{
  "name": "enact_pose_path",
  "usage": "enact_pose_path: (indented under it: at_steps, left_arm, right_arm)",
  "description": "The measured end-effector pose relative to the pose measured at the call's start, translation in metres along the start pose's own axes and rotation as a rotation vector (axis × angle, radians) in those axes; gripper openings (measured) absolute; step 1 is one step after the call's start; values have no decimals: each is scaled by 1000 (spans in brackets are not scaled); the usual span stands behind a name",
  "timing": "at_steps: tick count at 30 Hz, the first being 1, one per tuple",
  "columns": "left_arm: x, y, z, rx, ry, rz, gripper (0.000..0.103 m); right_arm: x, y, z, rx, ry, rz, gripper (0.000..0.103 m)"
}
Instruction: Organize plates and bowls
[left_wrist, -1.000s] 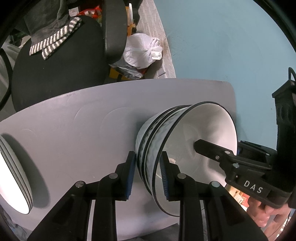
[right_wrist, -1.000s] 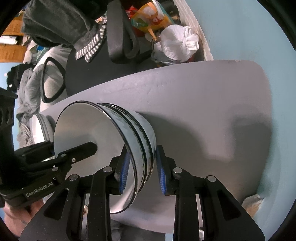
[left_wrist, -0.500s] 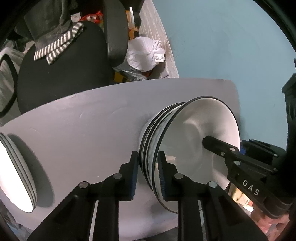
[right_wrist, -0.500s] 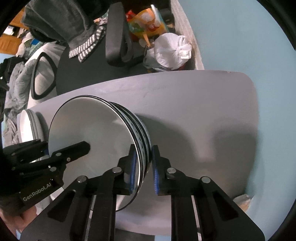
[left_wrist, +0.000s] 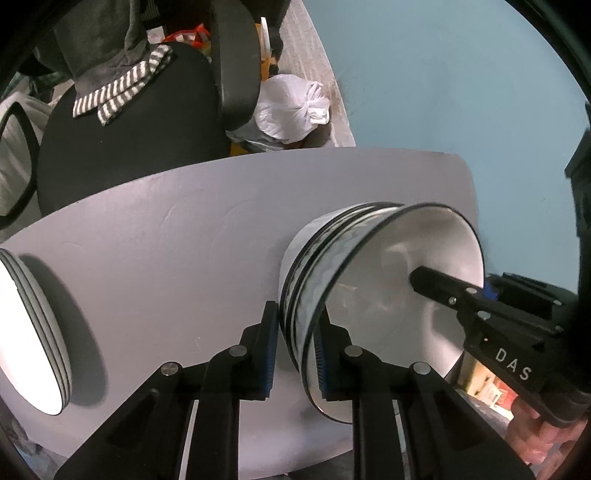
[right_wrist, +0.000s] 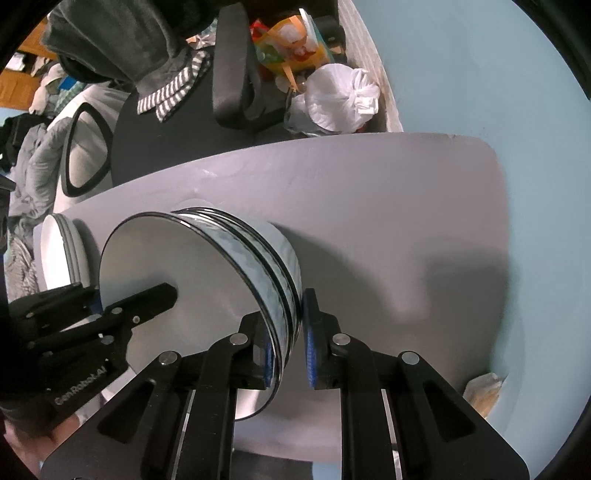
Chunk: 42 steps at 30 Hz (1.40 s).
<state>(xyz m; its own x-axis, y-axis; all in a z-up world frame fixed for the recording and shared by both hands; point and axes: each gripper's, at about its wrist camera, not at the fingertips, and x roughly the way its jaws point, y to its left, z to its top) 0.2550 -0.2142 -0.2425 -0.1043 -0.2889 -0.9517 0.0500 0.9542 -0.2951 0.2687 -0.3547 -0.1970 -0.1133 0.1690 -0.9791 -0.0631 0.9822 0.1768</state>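
A stack of nested white bowls (left_wrist: 388, 295) with black rims and blue wavy sides stands on the grey table (left_wrist: 166, 258). My left gripper (left_wrist: 294, 350) is shut on the stack's left wall, one pad inside the top bowl and one outside. On the opposite side, my right gripper (right_wrist: 290, 343) is shut on the same bowl stack (right_wrist: 207, 266) in the same way. Each gripper's inner finger shows inside the bowl in the other's view. A stack of white plates (left_wrist: 22, 332) lies at the table's left end, also visible as the plates (right_wrist: 55, 251) beyond the bowls.
Behind the table (right_wrist: 388, 221) stands a black office chair (left_wrist: 129, 129) with a striped cloth on it, and a knotted white plastic bag (left_wrist: 291, 110) lies on the floor. The table's rounded right edge (right_wrist: 495, 177) drops to pale blue floor.
Both grippers' jaws have narrowed from loosely straddling the bowl stack's walls to pressing on them. The hands and bowls have stayed nearly where they were.
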Motion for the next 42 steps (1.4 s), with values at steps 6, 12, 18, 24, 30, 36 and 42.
enact_pose_path:
  at_steps: [6,12,18,24,30,36,42]
  left_arm:
    - [0,-2,3,13,-9,5,17]
    - [3,-7,8,48,4,29,19]
    - [4,-5,9,31,14,3,20]
    - [7,2,9,6,27,-65,27]
    - [7,4,8,-18,21,-75,27]
    - [5,7,4,-41,8,-71,21]
    - [5,13,1,-92,17,-86,21]
  right_arm:
    - [4,2,4,-9,2,-29,14]
    - [8,-4,6,0,10,-23,14]
    - [9,-7,6,8,34,-1,16]
    - [10,-9,9,-3,47,22,16]
    - [10,-11,10,-11,47,41,17]
    - [8,-5,4,-24,8,4,16]
    - [9,-7,7,8,16,7,15]
